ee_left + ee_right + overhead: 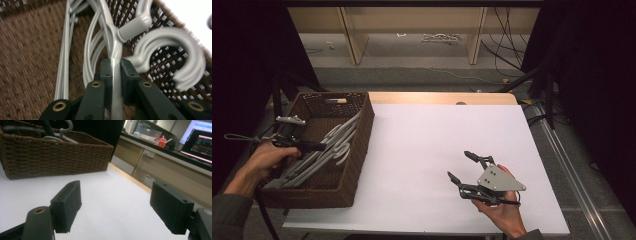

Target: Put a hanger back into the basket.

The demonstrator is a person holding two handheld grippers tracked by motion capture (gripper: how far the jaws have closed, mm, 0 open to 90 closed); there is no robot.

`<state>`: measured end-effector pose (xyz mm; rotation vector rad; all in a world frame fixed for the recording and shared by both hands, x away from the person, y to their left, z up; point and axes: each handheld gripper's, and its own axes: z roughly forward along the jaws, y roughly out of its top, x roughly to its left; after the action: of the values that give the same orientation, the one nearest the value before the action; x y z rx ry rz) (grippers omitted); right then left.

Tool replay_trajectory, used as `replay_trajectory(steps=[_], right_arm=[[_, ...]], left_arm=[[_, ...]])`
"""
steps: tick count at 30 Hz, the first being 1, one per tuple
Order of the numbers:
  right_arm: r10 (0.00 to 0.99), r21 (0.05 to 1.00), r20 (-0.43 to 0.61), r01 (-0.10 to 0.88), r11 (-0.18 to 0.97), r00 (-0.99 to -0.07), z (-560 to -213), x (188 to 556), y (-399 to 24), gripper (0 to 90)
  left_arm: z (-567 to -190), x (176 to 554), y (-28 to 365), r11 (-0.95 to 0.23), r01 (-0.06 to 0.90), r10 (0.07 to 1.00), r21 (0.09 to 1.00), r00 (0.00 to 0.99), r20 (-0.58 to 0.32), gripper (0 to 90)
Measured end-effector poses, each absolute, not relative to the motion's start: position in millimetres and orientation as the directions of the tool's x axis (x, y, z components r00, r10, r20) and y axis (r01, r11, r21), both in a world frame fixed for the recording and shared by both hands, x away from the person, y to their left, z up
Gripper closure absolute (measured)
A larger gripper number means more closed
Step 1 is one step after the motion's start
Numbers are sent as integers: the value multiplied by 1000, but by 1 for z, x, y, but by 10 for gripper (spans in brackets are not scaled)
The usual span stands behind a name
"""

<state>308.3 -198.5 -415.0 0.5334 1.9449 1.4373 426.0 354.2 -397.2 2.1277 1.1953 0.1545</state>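
Nearest, the right tool (462, 166) rests in the person's hand over the white counter (422, 150) at the near right, its jaws spread wide with nothing between them. Farther left, the left tool (113, 67) reaches into the wicker basket (362, 145) at the counter's left edge, its jaws clamped on a grey hanger (115, 45) (one of several lying there), just below the hook (180, 50).
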Motion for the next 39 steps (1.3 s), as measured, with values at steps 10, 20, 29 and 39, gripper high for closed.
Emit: replay_trajectory(steps=[10,20,29,39], right_arm=[[693,964,-170,27,263,-701,-418,303,-206,235],[725,963,-82,132,233,-684,-422,297,-210,222],[746,961,-60,164,223,-664,-424,292,-215,199],[754,960,-47,179,216,-655,-426,288,-216,191]], left_arm=[[-408,421,339,-381,727,767,572,594,-243,705],[-380,395,330,-329,616,820,715,563,-107,444],[-357,356,302,-238,432,797,870,599,-79,350],[-362,343,276,-224,278,739,934,673,-23,302]])
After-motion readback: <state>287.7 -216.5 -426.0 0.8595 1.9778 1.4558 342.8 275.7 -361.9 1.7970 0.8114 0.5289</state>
